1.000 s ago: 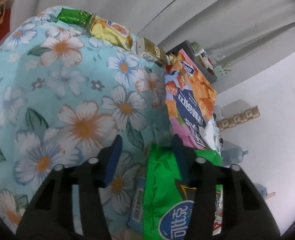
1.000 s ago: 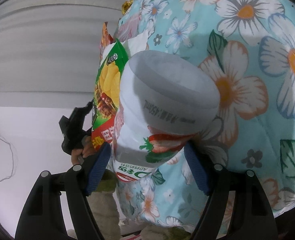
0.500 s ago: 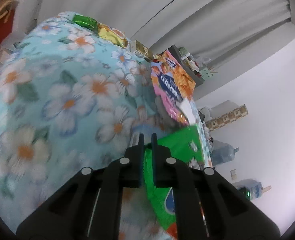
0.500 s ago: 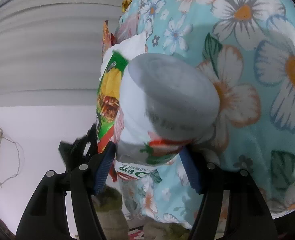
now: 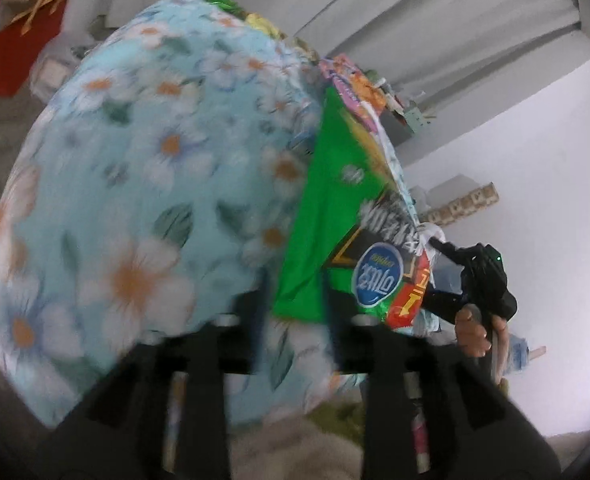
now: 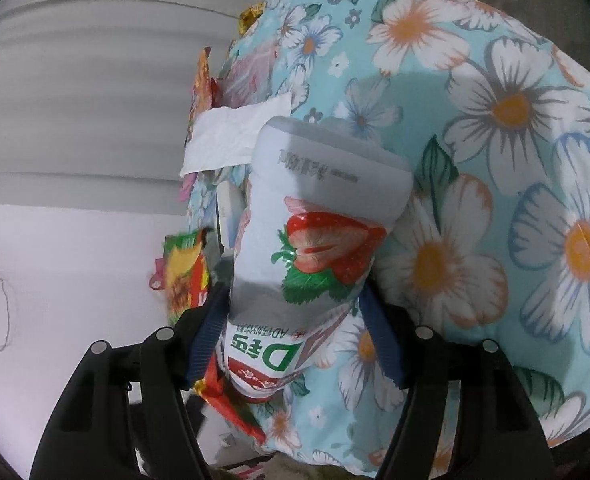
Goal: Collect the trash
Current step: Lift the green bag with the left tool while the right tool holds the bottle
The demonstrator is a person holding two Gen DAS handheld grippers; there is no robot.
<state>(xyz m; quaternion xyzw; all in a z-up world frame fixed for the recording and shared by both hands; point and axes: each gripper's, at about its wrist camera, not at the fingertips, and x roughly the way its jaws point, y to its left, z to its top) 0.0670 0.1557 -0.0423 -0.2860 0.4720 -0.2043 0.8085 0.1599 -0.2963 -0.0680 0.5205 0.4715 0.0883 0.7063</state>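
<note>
Your left gripper (image 5: 295,312) has just been opening; the corner of the glossy green snack bag (image 5: 335,208) lies between its jaws, grip unclear through blur. Your right gripper (image 6: 295,328) clamps the smooth white strawberry bottle (image 6: 315,232) by its waist. Both rest over the quilted floral cloth (image 6: 515,160), beside a white tissue (image 6: 231,132) and pleated curtain (image 6: 75,72).

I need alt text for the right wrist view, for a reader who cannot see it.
The right claw grips a white drink bottle with a strawberry picture, above a flowered blue tablecloth. A white paper napkin and bright snack wrappers lie at the cloth's left edge.
</note>
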